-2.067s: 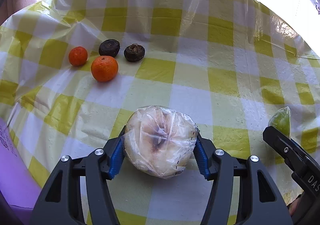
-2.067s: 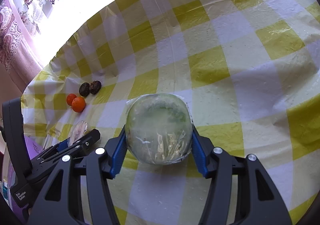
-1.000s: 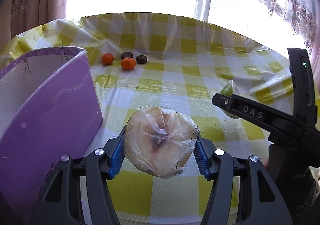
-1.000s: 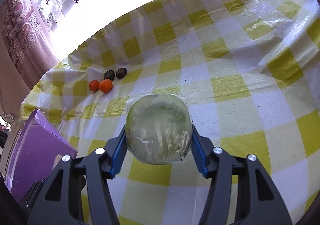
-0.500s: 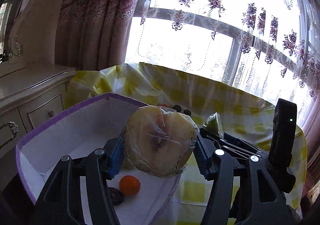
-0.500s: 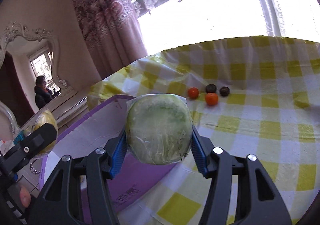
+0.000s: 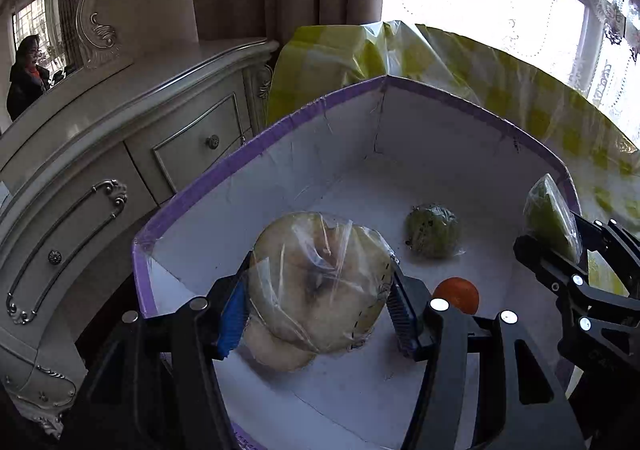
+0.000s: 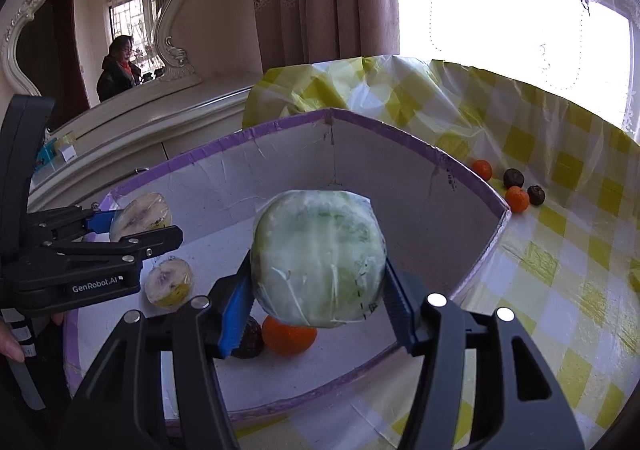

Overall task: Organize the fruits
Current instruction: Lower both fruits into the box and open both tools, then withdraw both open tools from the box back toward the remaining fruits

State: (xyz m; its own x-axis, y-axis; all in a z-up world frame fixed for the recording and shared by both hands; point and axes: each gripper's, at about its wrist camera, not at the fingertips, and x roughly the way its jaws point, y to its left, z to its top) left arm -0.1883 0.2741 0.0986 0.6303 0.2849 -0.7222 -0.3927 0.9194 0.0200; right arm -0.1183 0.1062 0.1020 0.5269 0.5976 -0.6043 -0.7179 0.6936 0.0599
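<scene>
My left gripper (image 7: 316,310) is shut on a plastic-wrapped yellow fruit half (image 7: 320,278) and holds it above the purple-rimmed white box (image 7: 280,178). My right gripper (image 8: 318,302) is shut on a wrapped green fruit half (image 8: 318,254) and holds it over the same box (image 8: 400,178). Inside the box lie another wrapped yellow half (image 8: 168,282), a wrapped green piece (image 7: 432,230), an orange (image 8: 288,336) and a dark fruit (image 8: 250,340). The left gripper also shows in the right wrist view (image 8: 132,228), and the right gripper in the left wrist view (image 7: 560,242).
Two oranges (image 8: 516,199) and two dark fruits (image 8: 513,178) lie on the yellow checked tablecloth (image 8: 560,250) beyond the box. A cream dresser (image 7: 120,138) with a mirror (image 8: 88,30) stands left of the box. A window is behind.
Both grippers have swung left from over the tablecloth to over the box, each still holding its wrapped fruit. The box inside has come into full view.
</scene>
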